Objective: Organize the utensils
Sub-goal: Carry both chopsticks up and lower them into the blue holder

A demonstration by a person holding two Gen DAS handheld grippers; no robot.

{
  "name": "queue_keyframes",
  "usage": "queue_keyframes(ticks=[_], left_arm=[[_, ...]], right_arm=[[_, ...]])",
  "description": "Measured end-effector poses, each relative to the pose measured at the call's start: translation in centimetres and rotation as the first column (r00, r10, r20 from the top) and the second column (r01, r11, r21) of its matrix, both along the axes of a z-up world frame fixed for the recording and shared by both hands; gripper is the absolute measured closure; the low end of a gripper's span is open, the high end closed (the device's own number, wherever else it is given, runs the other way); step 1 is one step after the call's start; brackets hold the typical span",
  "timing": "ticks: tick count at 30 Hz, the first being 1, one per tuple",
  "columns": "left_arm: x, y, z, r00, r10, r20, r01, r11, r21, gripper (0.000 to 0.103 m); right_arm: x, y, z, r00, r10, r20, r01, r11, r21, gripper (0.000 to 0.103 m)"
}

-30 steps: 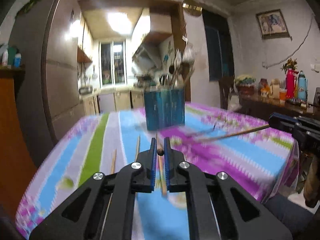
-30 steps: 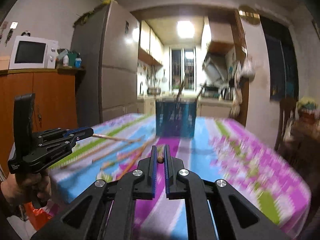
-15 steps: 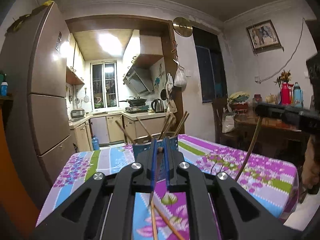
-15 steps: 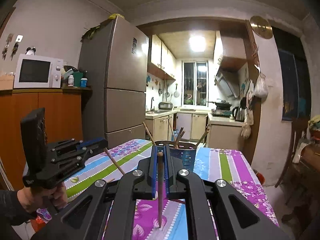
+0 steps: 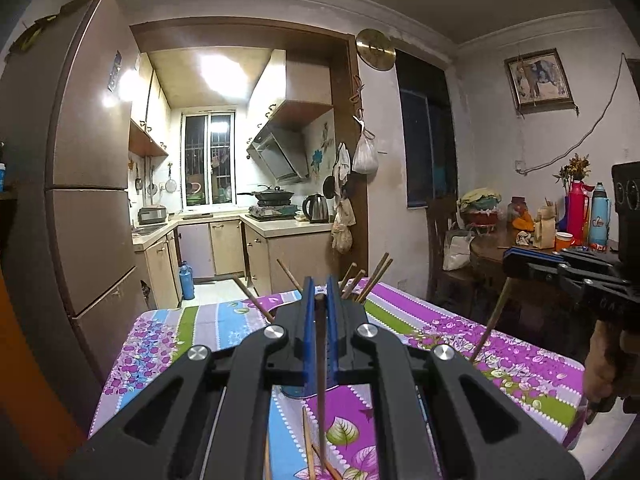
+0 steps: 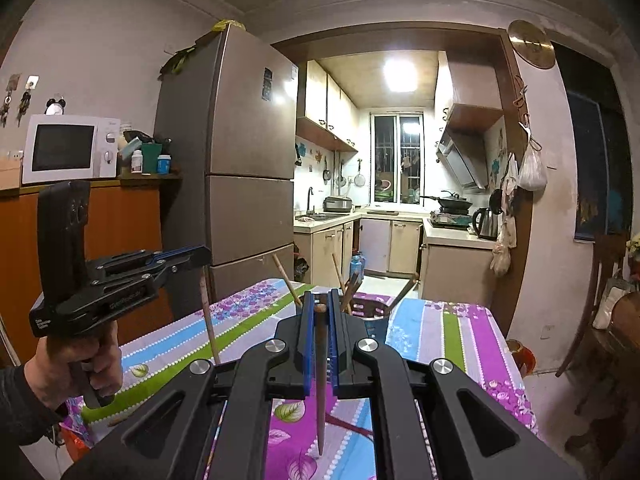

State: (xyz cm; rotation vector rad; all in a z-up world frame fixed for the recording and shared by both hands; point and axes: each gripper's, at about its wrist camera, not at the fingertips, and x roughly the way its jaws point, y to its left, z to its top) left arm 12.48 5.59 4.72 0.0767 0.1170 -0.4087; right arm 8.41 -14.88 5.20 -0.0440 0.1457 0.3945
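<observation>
My left gripper [image 5: 319,297] is shut on a wooden chopstick [image 5: 320,364] that hangs straight down above the table. Just beyond its fingertips stands the blue utensil holder [image 6: 378,316], mostly hidden, with several chopsticks [image 5: 370,276] sticking out of it. My right gripper [image 6: 319,305] is shut on a second chopstick [image 6: 320,384], also hanging point down. In each wrist view the other gripper shows at the side, held up in a hand: the right gripper [image 5: 508,259] with its chopstick [image 5: 490,326], the left gripper [image 6: 205,254] with its chopstick [image 6: 210,320]. Loose chopsticks [image 5: 308,448] lie on the cloth below.
The table [image 5: 168,332] wears a striped floral cloth. A tall fridge [image 6: 244,168] and an orange cabinet with a microwave [image 6: 68,148] stand to the left. A dark side table [image 5: 520,248] with flasks and a wooden chair [image 6: 600,280] stand to the right. The kitchen lies beyond.
Both grippers have risen from low over the table, each with its chopstick. The chopsticks swung from nearly level to hanging down. The holder now sits low behind the fingertips.
</observation>
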Motion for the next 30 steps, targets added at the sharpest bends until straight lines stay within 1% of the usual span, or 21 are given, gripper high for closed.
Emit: queue_keyframes(ticks=[5,10,13,18,20,23,26,30], left_arm=[[0.1,0.0,1.0,1.0,-0.007,0.005,0.007,1.0,-0.011,0.098],[1.1,0.1,2.4,1.0,-0.008,0.011,0.008,1.0,-0.019,0.098],[1.5,0.0,3.9,0.999,0.001,0.037,0.0,1.0,-0.021,0.098],[2.1,-0.4,7.7,0.994,0.014,0.107,-0.01,0.999,-0.035,0.098],[2.5,-0.6,9.5,0.99,0.023,0.136,-0.016,0.999,-0.049,0.098],[3.3,-0.8,11.5,0.985,0.037,0.169,-0.026,0.997,-0.071,0.098],[4.3,-1.1,13.0,0.981,0.05,0.188,-0.034,0.995,-0.089,0.098],[6.4,-2.2,13.8,0.979,0.071,0.193,-0.051,0.993,-0.106,0.098]], right_arm=[[0.8,-0.3,1.5,1.0,0.008,0.005,-0.008,1.0,0.011,0.095],[1.7,-0.7,3.3,1.0,0.013,0.005,-0.013,1.0,0.02,0.095],[2.6,-1.3,5.3,1.0,0.005,0.018,-0.006,1.0,0.028,0.095],[4.3,-2.1,9.9,0.998,-0.011,0.062,0.009,0.999,0.032,0.095],[5.3,-2.6,12.2,0.997,-0.016,0.079,0.012,0.999,0.046,0.095],[6.9,-3.2,14.5,0.995,-0.028,0.094,0.022,0.998,0.064,0.095],[9.1,-3.4,16.3,0.993,-0.044,0.106,0.037,0.997,0.067,0.095],[12.1,-3.1,17.2,0.994,-0.045,0.096,0.039,0.997,0.064,0.095]])
